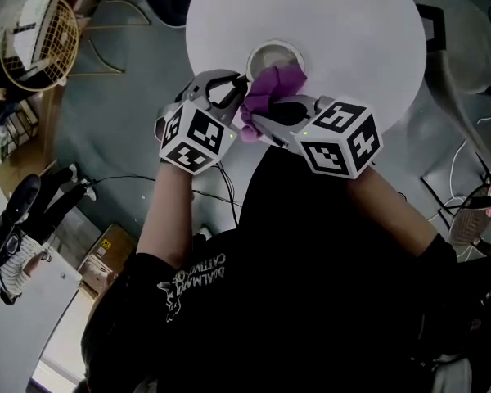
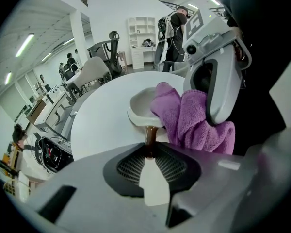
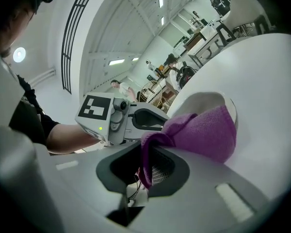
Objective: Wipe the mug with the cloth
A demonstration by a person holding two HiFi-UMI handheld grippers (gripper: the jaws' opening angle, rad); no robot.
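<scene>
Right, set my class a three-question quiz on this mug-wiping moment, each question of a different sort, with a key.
1. True or false: the right gripper is shut on the cloth.
2. Multiple choice: which part of the mug is pinched between the left gripper's jaws? A the rim; B the handle; C the base.
3. One word: what colour is the cloth?

Key: 1 true; 2 B; 3 purple.
</scene>
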